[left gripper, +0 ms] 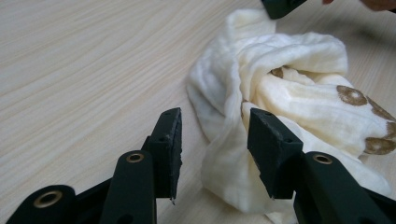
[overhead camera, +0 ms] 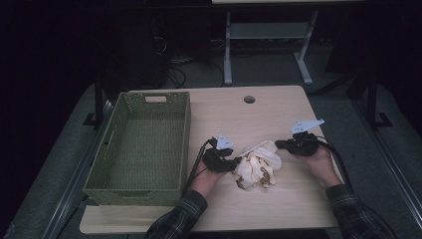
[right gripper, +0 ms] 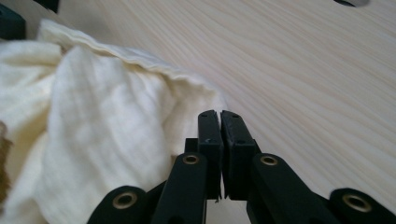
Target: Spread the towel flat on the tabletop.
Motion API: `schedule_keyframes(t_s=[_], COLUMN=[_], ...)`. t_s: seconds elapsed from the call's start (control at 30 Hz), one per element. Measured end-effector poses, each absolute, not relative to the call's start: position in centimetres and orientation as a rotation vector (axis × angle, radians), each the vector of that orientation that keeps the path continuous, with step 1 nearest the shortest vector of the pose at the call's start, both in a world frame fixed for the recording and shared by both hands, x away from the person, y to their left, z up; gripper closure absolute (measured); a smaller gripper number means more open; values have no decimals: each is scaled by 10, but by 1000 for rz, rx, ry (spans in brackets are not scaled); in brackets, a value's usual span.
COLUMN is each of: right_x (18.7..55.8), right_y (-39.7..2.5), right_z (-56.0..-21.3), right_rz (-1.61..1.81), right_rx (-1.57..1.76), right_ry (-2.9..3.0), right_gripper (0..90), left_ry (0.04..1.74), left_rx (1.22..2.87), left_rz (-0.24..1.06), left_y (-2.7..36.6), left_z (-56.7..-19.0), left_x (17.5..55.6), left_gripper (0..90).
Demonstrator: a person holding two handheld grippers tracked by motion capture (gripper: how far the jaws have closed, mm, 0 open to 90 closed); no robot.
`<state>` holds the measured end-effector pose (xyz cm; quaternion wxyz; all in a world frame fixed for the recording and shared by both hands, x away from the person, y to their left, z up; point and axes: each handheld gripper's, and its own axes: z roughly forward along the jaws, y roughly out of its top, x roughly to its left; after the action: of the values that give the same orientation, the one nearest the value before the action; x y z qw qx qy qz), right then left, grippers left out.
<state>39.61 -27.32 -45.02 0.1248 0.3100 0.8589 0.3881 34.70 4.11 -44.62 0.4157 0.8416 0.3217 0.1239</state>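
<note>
Left gripper view, cloth (left gripper: 280,93) between released left hand-held gripper (left gripper: 215,140), right hand-held gripper (right gripper: 220,122) clenched beside it.

Cloth (overhead camera: 258,170) btwn grippers, basket (overhead camera: 144,144) left

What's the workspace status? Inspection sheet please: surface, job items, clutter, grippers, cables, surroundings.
Surface: light wood table, round grommet hole near the far edge.
Job's things: crumpled cream cloth with brown spots, lying between both grippers; green woven basket at the left, nothing in it.
Clutter: nothing seen.
Grippers: left gripper open, jaws either side of a fold of cloth; right gripper shut, tips at the cloth's edge, no fabric seen between them.
Cables: black cable trails from the left gripper, another from the right.
Surroundings: dark room, second table frame behind, grey floor.
</note>
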Motion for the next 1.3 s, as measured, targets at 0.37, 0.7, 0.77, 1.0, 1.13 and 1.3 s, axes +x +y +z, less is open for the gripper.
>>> schedule_keyframes(t_s=[0.37, 0.7, 0.77, 1.0, 1.13, 1.3], right_x=[404, 404, 404, 401, 399, 397], right_y=[-301, -300, -300, -305, -311, -317], right_z=[-458, -459, -458, -448, -438, -427], right_rz=[1057, 1069, 1072, 1103, 1127, 1153], right_rx=[990, 980, 983, 960, 953, 961], right_ry=[2466, 2474, 2472, 2436, 2399, 2371], right_gripper=[871, 871, 871, 871, 872, 872], left_ry=[819, 845, 856, 833, 819, 836], left_rx=[2123, 2142, 2158, 2109, 2085, 2044], left_rz=[281, 218, 208, 306, 369, 414], left_y=[38, 26, 22, 22, 27, 32], left_z=[-452, -461, -462, -434, -420, -407], left_x=[350, 364, 366, 367, 369, 376], left_gripper=[535, 656, 757, 882, 883, 883])
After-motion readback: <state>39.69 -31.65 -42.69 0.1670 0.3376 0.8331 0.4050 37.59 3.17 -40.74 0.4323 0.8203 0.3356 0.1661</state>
